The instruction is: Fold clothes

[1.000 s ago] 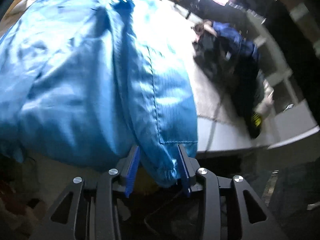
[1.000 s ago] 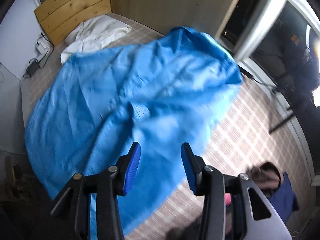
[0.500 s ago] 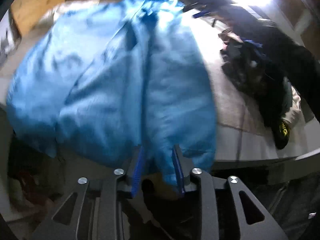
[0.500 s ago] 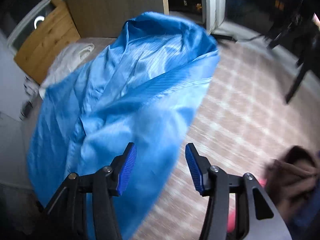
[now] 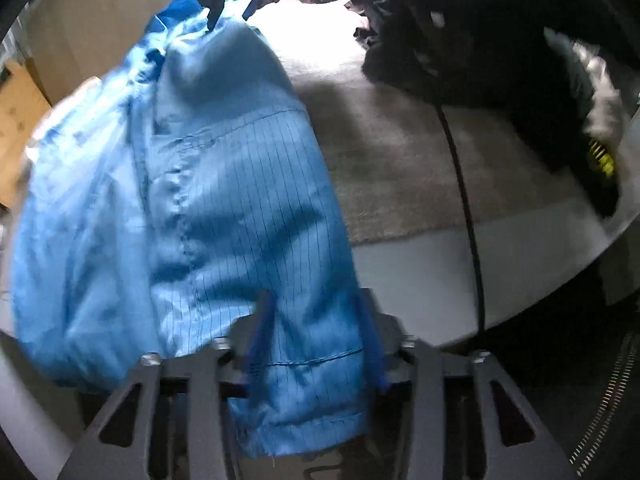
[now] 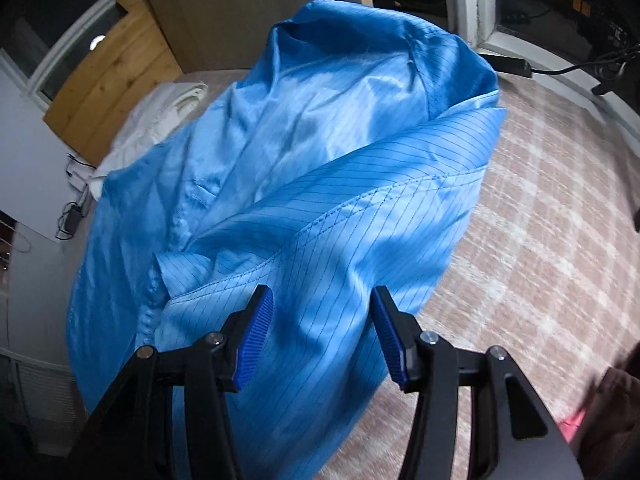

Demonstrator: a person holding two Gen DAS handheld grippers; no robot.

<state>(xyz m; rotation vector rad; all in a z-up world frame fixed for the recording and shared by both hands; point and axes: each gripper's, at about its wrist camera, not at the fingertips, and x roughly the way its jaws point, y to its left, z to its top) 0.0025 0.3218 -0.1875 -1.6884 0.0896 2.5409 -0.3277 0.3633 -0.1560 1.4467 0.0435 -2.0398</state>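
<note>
A shiny blue pin-striped garment (image 5: 224, 184) lies spread on the bed. Its stitched hem hangs across my left gripper (image 5: 316, 336). That gripper's jaws are closing with the hem between them, and the pads stand apart at the cloth's sides, blurred. In the right wrist view the garment (image 6: 320, 152) has one striped panel folded over its glossy inside. My right gripper (image 6: 320, 332) hovers just over that panel. Its jaws are closing with cloth under and between them, and the blue pads (image 6: 256, 336) do not press on it.
A checked bed cover (image 6: 540, 220) stretches to the right of the garment. A white pillow (image 6: 160, 112) and a wooden headboard (image 6: 116, 72) are at the far left. A heap of dark clothes (image 5: 480, 60) and a black cable (image 5: 464, 184) lie on the bed's right side.
My right gripper has come down close over the garment's folded panel. The left view has swung, and more of the hem now lies across the left jaws.
</note>
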